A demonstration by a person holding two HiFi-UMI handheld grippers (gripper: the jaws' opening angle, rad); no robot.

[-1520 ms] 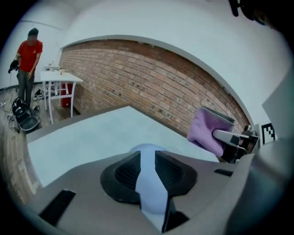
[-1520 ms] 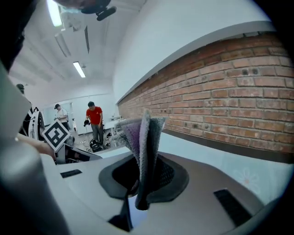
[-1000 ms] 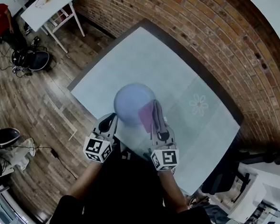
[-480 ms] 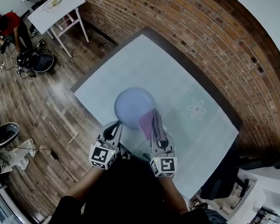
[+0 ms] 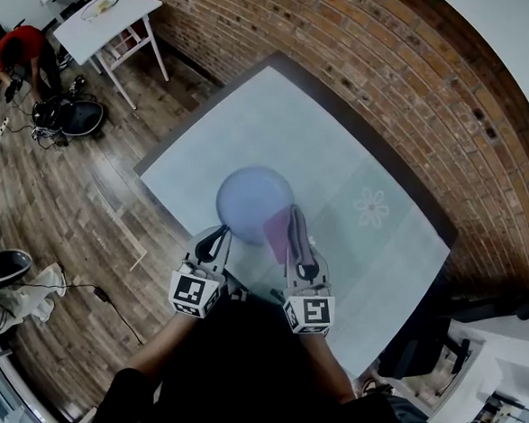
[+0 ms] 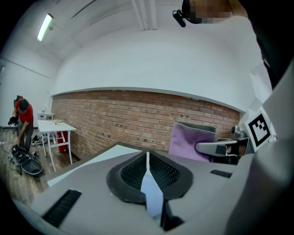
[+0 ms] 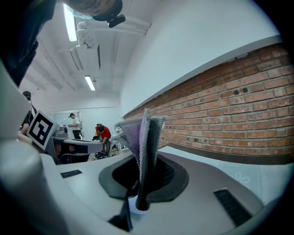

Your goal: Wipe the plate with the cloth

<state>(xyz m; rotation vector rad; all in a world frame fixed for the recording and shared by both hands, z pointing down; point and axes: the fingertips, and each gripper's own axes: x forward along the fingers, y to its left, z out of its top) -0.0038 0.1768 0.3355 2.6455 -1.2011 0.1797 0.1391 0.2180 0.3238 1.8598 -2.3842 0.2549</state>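
The plate (image 5: 250, 193) lies on the near left part of the table (image 5: 350, 137), and a brick wall (image 5: 399, 70) runs behind the table's far right side. The left gripper (image 5: 219, 236) is at the plate's near left rim. The cloth (image 5: 276, 225) stands between the jaws of the right gripper (image 5: 294, 215), over the plate's near right rim. Far left, a small table (image 5: 106, 14) stands on the floor (image 5: 73, 192), with a person (image 5: 23, 47) to its left.

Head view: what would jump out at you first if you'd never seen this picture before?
First comes the round pale blue plate in the middle of the light table, with its near edge pinched by the left gripper. Next is the purple cloth at the plate's right edge, clamped in the right gripper. A red brick wall runs along the table's far side.
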